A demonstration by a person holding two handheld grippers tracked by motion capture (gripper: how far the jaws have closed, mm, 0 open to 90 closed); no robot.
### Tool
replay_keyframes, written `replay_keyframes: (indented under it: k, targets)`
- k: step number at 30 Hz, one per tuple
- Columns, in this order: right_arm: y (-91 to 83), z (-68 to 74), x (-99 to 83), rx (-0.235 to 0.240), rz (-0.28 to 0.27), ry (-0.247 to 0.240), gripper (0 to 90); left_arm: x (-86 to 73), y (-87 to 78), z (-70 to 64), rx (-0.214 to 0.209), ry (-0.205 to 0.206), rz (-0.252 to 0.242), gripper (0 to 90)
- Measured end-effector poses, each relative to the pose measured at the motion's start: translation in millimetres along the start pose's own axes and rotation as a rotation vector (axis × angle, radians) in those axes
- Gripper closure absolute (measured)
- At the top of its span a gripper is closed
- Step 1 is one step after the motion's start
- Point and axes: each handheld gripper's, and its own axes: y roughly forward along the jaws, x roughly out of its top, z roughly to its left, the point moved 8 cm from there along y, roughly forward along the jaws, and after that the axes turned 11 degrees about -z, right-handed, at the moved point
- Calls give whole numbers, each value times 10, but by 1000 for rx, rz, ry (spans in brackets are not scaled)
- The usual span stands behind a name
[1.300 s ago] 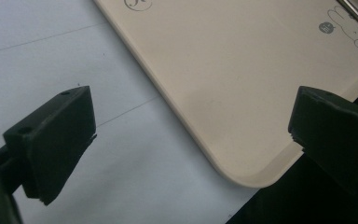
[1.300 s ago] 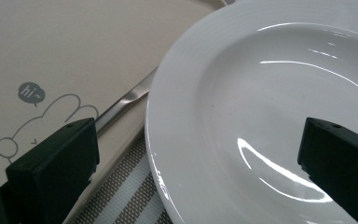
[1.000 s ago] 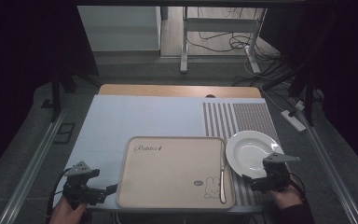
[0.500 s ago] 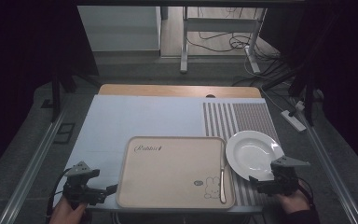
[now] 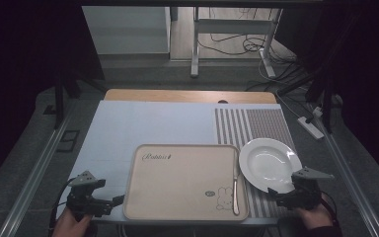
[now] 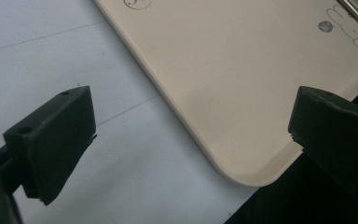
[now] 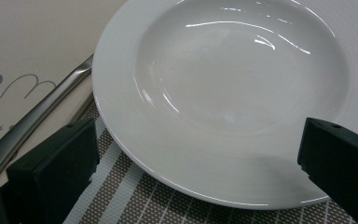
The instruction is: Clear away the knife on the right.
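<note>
The high view is dim and grainy: both sides fall away into near black, while the bench [image 5: 153, 123] takes a soft, even light from above and the floor beyond it is brightest. Detail there is soft and small. The plate [image 7: 242, 93] carries thin curved streaks of glare in the right gripper view, and a faint shadow lies along its near rim. In the left gripper view the tray [image 6: 242, 84] is evenly lit and matt, with darkness past its corner. Both views' black jaws are slightly blurred.
</note>
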Motion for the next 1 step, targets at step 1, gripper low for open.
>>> replay_keyframes:
  k: [1]
  targets:
    - [4, 1, -5, -1, 6, -5, 0, 3, 2, -1, 0, -1, -1, 17]
